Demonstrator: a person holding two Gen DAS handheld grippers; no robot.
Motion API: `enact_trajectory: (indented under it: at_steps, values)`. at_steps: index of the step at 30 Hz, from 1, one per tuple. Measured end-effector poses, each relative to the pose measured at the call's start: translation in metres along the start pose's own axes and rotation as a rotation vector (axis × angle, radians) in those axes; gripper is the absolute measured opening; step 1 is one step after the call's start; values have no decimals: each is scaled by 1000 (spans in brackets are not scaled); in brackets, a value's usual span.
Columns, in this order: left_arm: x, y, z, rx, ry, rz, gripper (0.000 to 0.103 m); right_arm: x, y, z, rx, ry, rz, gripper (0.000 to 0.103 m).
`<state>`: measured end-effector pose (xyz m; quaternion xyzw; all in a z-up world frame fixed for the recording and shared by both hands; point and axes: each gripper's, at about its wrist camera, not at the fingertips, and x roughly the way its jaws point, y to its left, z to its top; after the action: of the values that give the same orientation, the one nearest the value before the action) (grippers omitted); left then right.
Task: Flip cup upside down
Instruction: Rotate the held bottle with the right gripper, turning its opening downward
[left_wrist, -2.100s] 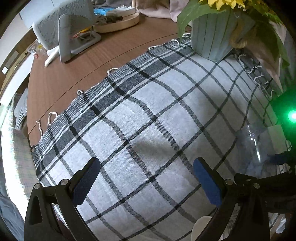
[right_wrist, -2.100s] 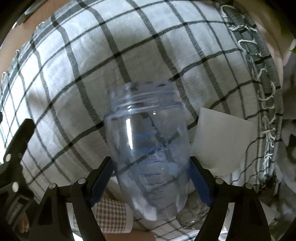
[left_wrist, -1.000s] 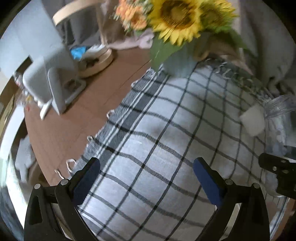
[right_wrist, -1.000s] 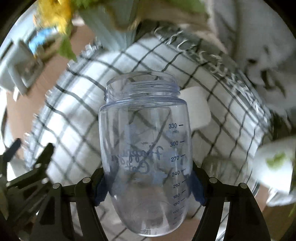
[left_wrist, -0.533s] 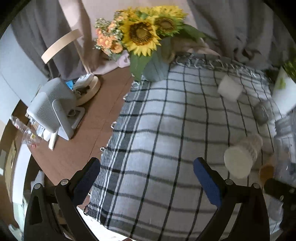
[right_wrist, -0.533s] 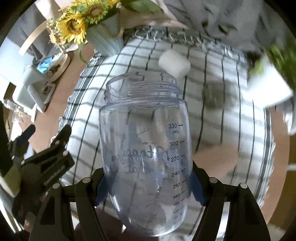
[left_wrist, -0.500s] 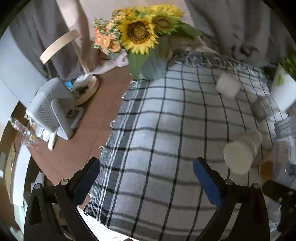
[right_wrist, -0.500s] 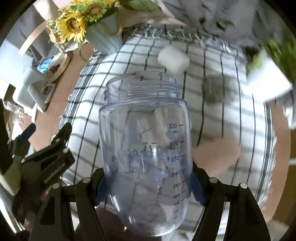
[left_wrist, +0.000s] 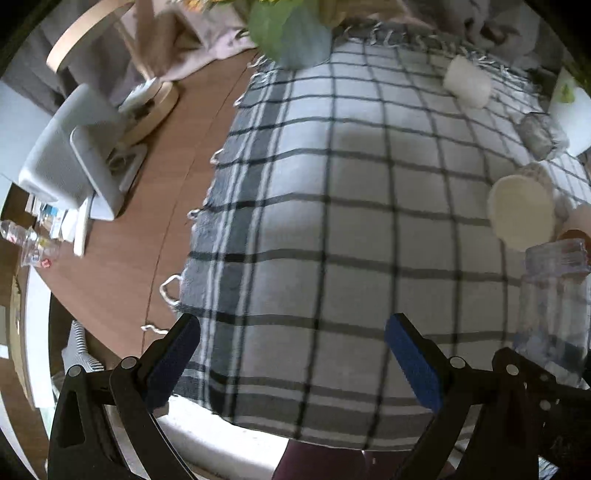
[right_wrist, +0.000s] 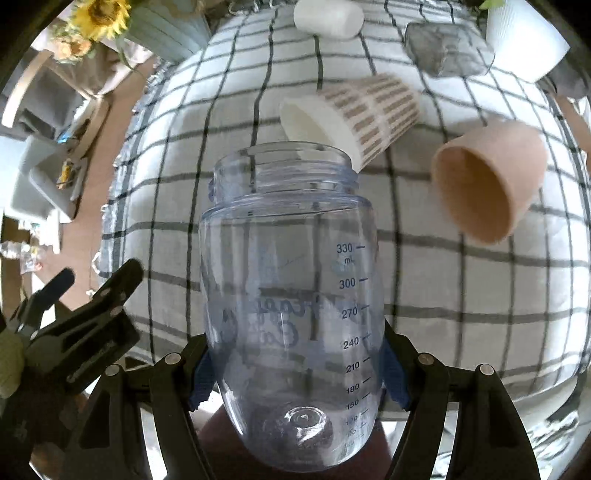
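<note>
The clear measuring cup (right_wrist: 290, 306) sits clamped in your right claw (right_wrist: 295, 373), held above the checked cloth (right_wrist: 461, 295) with its threaded mouth pointing away from the camera and its rounded base toward you. Both blue pads (right_wrist: 392, 373) press against its lower body, one on each side, and the printed millilitre scale faces the right-hand pad. In the left wrist view the same cup (left_wrist: 554, 295) shows at the right edge, just beside your left claw (left_wrist: 291, 354).

Your left claw stands wide and holds nothing; its blue pads (left_wrist: 413, 360) hang over the near edge of the cloth (left_wrist: 351, 221), which covers part of the wooden worktop (left_wrist: 177, 206).

Beyond the cup's mouth a patterned paper cup (right_wrist: 354, 114) lies on its side on the cloth, its white opening turned toward you. Right of it a tan cup (right_wrist: 487, 181) also lies on its side. Farther back you can see a white cup (right_wrist: 327, 16) on its side, a crumpled grey object (right_wrist: 443, 48) and a white pot (right_wrist: 524, 37). A ribbed vase (right_wrist: 170, 27) with a sunflower (right_wrist: 99, 14) stands at the cloth's far left corner.
</note>
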<state>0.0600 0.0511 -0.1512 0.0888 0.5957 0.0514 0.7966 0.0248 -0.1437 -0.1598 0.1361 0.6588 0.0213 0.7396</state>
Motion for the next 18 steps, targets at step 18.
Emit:
enact_trajectory:
  at_steps: [18]
  values:
    - [16, 12, -3, 22, 58, 5, 103, 47, 27, 5, 46, 46, -73, 73]
